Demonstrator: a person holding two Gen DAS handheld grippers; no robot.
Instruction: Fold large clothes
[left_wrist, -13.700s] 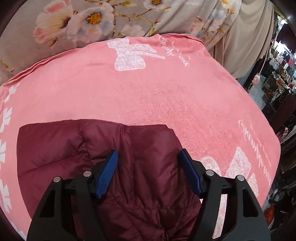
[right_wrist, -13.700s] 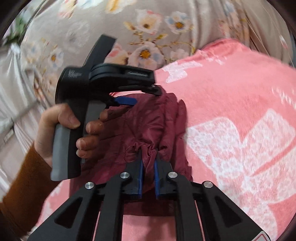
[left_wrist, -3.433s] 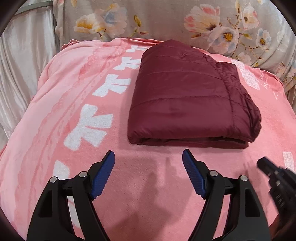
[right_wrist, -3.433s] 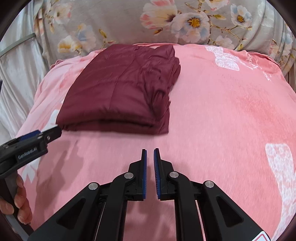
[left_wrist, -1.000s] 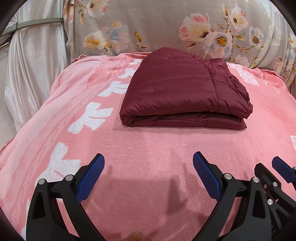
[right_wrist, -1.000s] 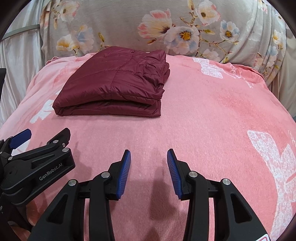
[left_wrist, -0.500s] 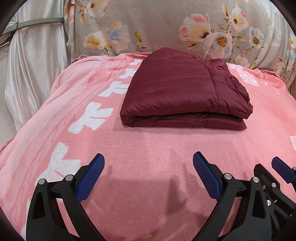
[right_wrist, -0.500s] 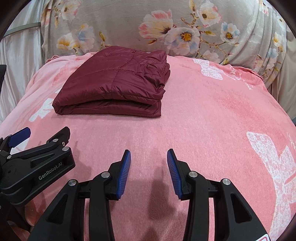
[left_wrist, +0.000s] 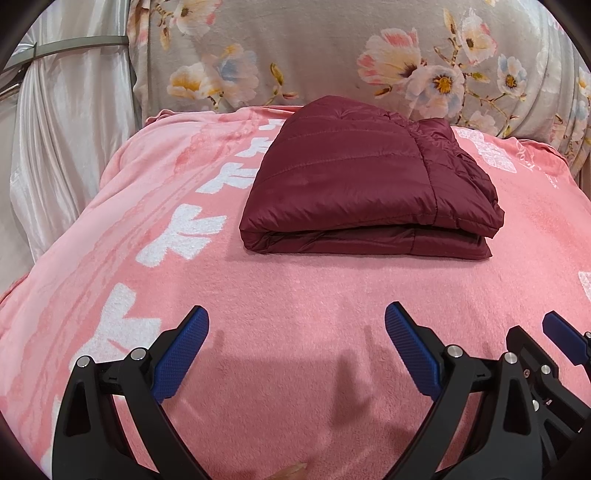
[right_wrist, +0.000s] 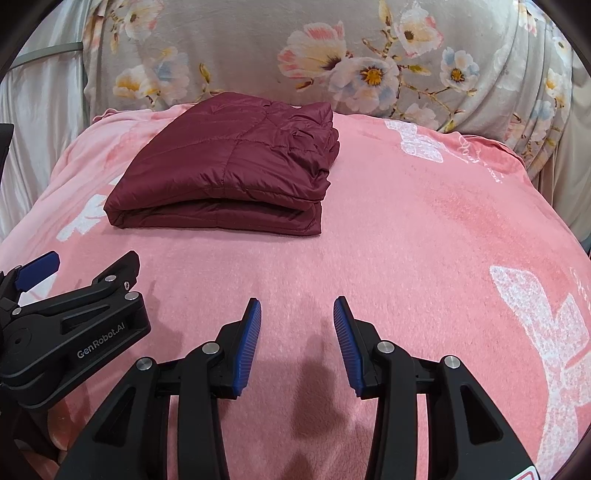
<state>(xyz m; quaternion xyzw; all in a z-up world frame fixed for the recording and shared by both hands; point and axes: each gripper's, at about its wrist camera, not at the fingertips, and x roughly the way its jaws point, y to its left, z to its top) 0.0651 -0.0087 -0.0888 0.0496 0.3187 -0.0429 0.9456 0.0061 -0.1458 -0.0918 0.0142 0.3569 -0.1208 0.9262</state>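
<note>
The maroon quilted jacket lies folded into a compact, layered rectangle on the pink blanket, ahead of both tools and well apart from them, towards the blanket's far end. Its near edge is a clean stacked fold; the side towards the right is bunchier, with gathered fabric puckering at the corner. The left hand-held gripper hovers over bare blanket with its jaws spread wide and nothing between them. The right hand-held gripper sits just beside it, jaws parted about halfway and likewise empty.

The folding looks done, so the step in hand is judged to be a release and retreat. Doing it well means keeping both tools clear of the bundle so the slippery layers do not slide apart; if any tidying is wanted, a light press on the puckered corner would suffice.

There is plenty of open blanket ahead and to the right. The floral cushion backs the jacket's far edge, and a pale curtain bounds the left.
</note>
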